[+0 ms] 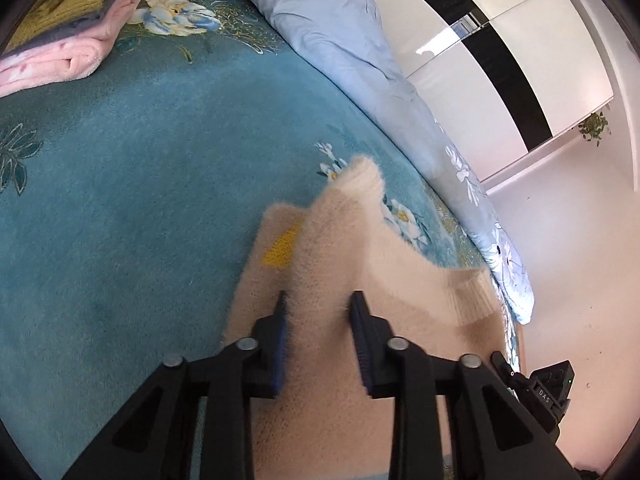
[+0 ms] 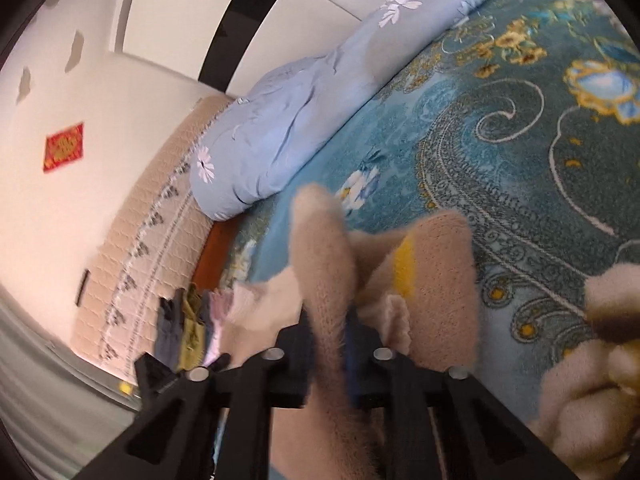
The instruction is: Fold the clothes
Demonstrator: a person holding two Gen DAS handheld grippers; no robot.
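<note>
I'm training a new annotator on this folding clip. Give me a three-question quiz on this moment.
1. True or false: the beige sweater lies untouched on the teal blanket.
2. Which colour is the patch on the sweater? A red, B yellow, C green.
3. Fill in: the folded stack at the blanket's far corner has a pink piece at the bottom and a ____ knit on top.

Key:
1. False: the left hand-held gripper and the right hand-held gripper each pinch a fold of it.
2. B.
3. Olive-green.
</note>
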